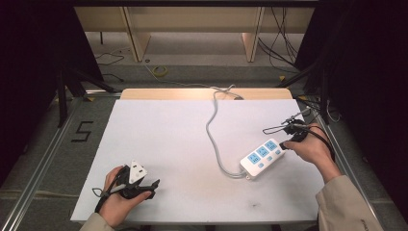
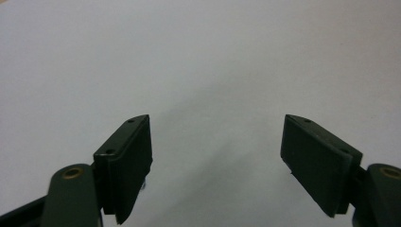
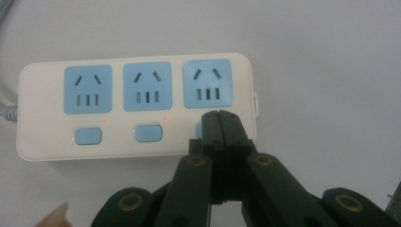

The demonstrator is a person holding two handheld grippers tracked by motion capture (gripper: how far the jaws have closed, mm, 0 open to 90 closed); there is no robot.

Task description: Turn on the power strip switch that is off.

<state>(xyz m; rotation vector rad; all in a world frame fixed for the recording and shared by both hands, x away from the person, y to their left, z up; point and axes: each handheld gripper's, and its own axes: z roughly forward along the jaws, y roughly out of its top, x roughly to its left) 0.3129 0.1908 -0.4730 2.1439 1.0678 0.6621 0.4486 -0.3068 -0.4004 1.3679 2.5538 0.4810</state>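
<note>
A white power strip [image 1: 262, 158] with three blue sockets lies at the table's right, and its grey cable [image 1: 211, 130] runs toward the far edge. In the right gripper view the power strip [image 3: 137, 109] shows two blue switches [image 3: 88, 135] with small red lights lit beside them. My right gripper [image 3: 220, 116] is shut with nothing between its jaws, and its tips cover the third switch below the rightmost socket [image 3: 207, 84]. The same right gripper [image 1: 283, 144] sits at the strip's far end. My left gripper [image 1: 155, 185] rests near the front left, open [image 2: 217, 156] over bare table.
The white table [image 1: 168, 139] has a wooden strip along its far edge. A "5" marking [image 1: 82, 131] is on the floor to the left. Dark stands and loose cables [image 1: 312, 103] crowd the right side beyond the table.
</note>
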